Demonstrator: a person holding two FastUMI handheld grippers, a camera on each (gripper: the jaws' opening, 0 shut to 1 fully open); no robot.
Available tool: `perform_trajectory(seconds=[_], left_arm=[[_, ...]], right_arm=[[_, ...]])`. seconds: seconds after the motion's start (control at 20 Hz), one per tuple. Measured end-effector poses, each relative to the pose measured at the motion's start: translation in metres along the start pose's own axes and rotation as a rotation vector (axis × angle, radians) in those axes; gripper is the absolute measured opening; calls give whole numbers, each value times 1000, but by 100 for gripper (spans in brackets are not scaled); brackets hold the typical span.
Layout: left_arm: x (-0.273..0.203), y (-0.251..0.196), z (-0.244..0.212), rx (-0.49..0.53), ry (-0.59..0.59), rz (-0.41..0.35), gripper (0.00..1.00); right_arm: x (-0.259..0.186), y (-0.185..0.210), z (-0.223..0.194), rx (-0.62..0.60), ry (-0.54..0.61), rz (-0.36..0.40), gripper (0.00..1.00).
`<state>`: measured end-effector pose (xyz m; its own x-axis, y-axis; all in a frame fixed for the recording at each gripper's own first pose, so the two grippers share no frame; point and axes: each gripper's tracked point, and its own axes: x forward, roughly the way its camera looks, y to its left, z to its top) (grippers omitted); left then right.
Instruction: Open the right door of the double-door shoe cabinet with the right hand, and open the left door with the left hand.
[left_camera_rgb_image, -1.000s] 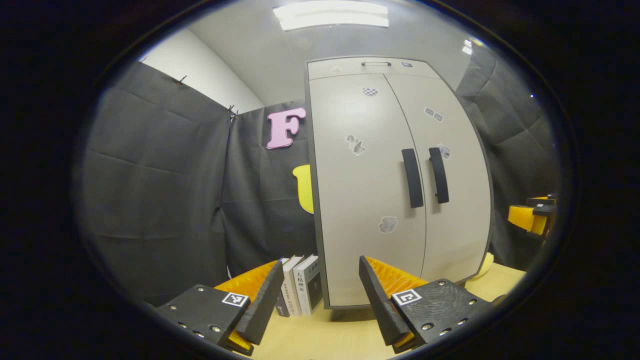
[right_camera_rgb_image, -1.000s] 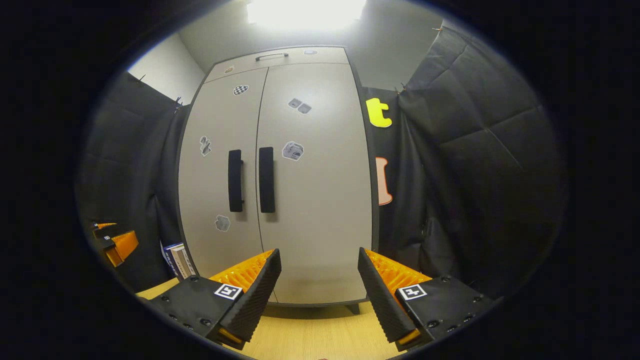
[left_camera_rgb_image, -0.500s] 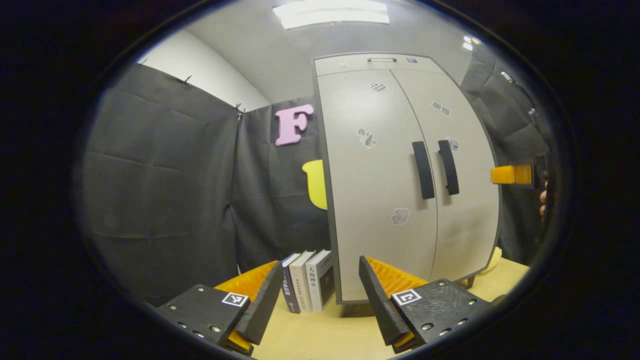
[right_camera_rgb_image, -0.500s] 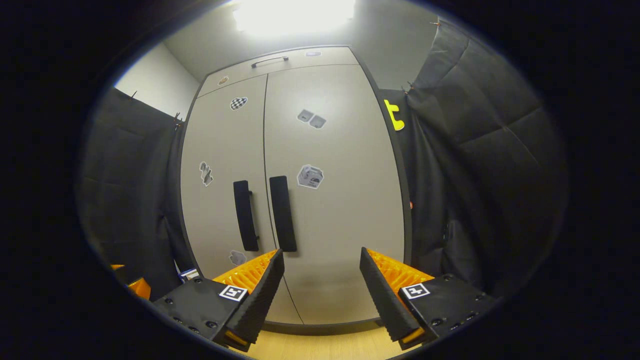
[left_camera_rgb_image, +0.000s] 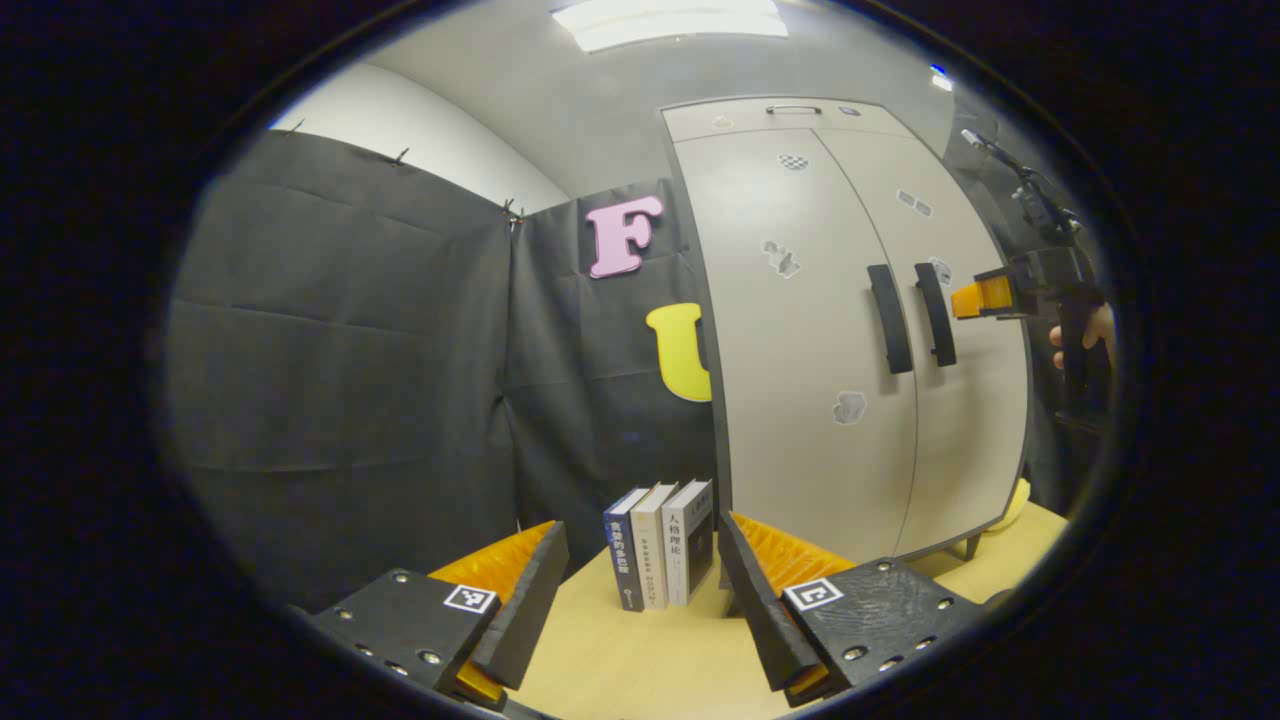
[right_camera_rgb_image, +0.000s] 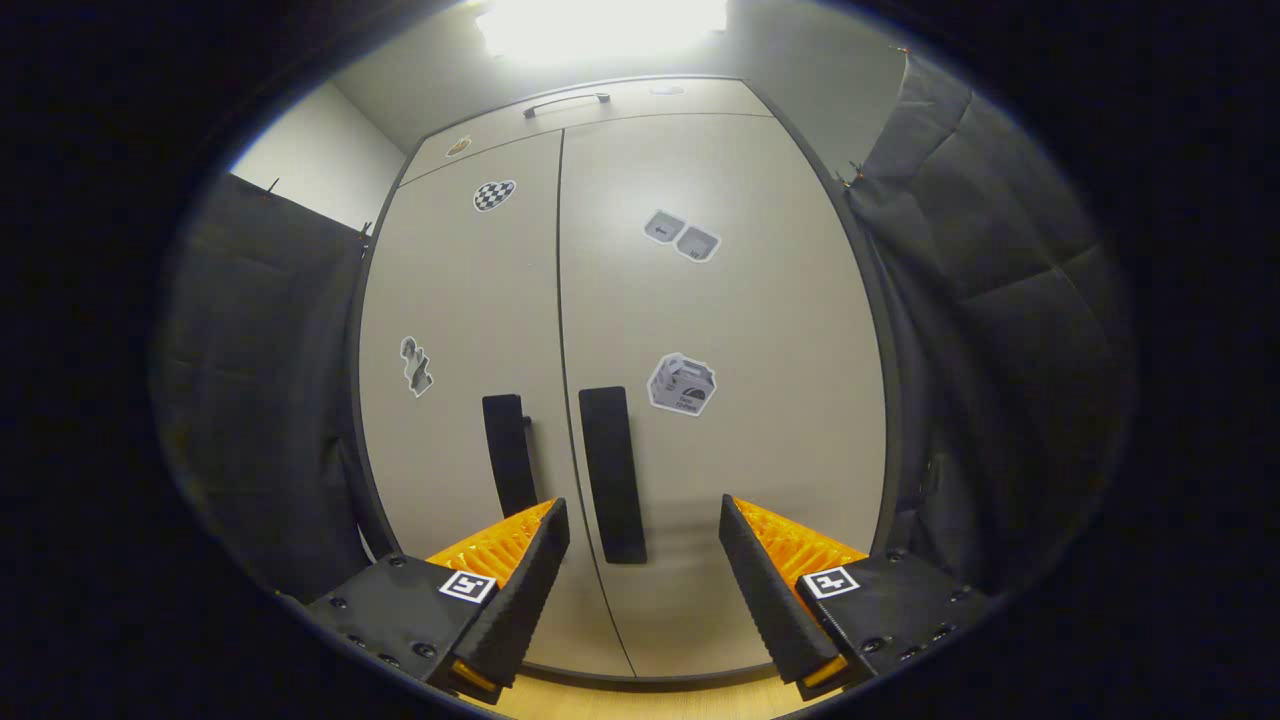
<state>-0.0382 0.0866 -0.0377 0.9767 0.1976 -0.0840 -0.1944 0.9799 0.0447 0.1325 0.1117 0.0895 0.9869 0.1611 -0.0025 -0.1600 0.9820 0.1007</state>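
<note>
The grey double-door shoe cabinet (right_camera_rgb_image: 700, 330) stands with both doors shut. In the right gripper view its right door handle (right_camera_rgb_image: 612, 475) is a dark vertical bar just ahead, left of centre between my fingers, and the left door handle (right_camera_rgb_image: 508, 455) is beside it. My right gripper (right_camera_rgb_image: 642, 505) is open and holds nothing. The left gripper view has the cabinet (left_camera_rgb_image: 800, 330) off to the right, with the two handles (left_camera_rgb_image: 890, 318) side by side. My left gripper (left_camera_rgb_image: 642, 525) is open, low over the table and far from the doors. The right gripper (left_camera_rgb_image: 968, 300) hovers just right of the handles, held by a hand (left_camera_rgb_image: 1085, 335).
Three books (left_camera_rgb_image: 660, 545) stand upright on the wooden table (left_camera_rgb_image: 620, 660) against the cabinet's left side. Black cloth walls close in on both sides. A small drawer with a handle (right_camera_rgb_image: 566, 103) tops the cabinet.
My right gripper has moved in close to the cabinet, and the right handle now lies near its fingers. The left gripper has swung left, so the cabinet sits further right in its view.
</note>
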Motion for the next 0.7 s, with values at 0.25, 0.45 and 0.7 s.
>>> perform_trajectory(seconds=[0.25,0.45,0.7], left_arm=[[-4,29,-8,-4,21,56,89],[-6,43,-18,-10,41,84,89],[-7,56,-27,-34,57,107,89]], right_arm=[[31,14,6,-4,-3,5,84],[54,23,-2,-25,41,9,77],[66,23,-8,20,88,5,67]])
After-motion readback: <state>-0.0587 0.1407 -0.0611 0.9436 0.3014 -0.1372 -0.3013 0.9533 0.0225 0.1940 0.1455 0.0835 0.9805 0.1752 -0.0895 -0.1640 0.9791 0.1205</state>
